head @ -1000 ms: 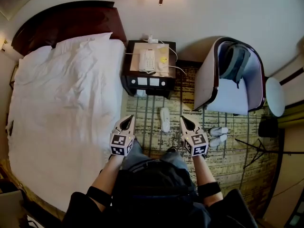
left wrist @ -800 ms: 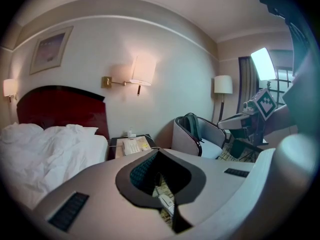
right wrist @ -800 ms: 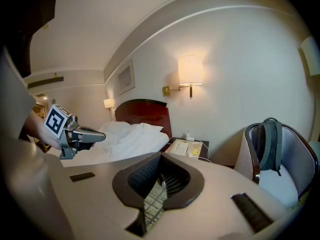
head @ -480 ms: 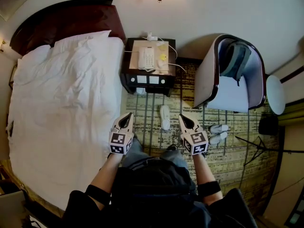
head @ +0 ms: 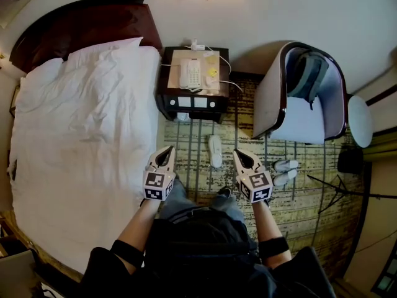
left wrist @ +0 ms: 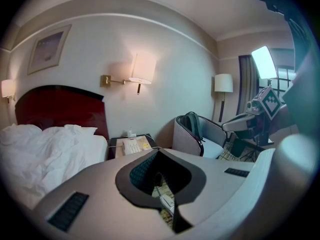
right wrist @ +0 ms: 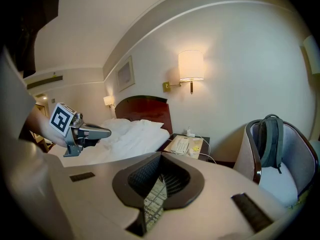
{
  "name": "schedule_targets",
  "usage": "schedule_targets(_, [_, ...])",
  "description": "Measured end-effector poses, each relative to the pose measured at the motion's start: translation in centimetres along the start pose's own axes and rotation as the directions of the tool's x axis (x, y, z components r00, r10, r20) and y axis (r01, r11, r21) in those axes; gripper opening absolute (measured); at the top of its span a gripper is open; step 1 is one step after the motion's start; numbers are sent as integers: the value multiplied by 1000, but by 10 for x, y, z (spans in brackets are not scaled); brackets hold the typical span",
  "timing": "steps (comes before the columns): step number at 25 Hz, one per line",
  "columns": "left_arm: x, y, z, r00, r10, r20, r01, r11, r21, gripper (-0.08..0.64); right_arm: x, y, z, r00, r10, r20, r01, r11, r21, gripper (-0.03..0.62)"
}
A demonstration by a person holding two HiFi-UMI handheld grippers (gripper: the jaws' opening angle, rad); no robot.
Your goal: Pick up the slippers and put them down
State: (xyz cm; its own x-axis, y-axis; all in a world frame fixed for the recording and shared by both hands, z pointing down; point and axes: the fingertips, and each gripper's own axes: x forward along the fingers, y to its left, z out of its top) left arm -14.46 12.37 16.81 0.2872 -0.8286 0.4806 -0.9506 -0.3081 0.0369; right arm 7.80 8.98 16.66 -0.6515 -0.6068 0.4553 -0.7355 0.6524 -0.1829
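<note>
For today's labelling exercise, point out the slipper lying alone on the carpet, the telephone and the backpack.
lone slipper [head: 214, 151], head view, middle of its upper.
telephone [head: 190, 74], head view, on its keypad.
backpack [head: 308, 79], head view, on its front panel.

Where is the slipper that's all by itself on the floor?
Find the big white bed, then the dark nightstand beside its pillow end. On the patterned carpet in front of that nightstand lies one white slipper. It lies alone, while the other two slippers sit side by side over by the armchair.
</note>
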Motion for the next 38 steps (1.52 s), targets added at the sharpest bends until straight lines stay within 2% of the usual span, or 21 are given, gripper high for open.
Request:
schedule_targets(12, [26, 7, -19, 998, -39, -58, 38, 999, -21, 17, 22, 10, -14, 1000, 18, -25, -18, 1000, 19, 0])
schedule_targets(20, [65, 21, -48, 989, -80, -125, 71, 995, -75, 103, 69, 19, -37, 996, 58, -67, -57, 998, 17, 0])
schedule_targets(24, [86, 37, -79, 979, -110, -173, 94, 991, -97, 169, 101, 20, -53, 995, 50, -85, -46, 998, 44, 0])
schedule_targets(29, [123, 63, -120, 974, -112, -197, 73, 978, -195, 204, 151, 29, -75, 991, 75, -108, -72, 997, 33, 0])
schedule_targets(35, [183, 84, -188, 977, -93, -190, 28, 948, -318, 279, 216, 37, -130, 981, 132, -141, -132, 991, 13, 0])
schedule_targets(38, [221, 98, -230, 980, -83, -178, 5, 916, -400, 279, 256, 33, -171, 973, 165, -161, -167, 986, 0, 0])
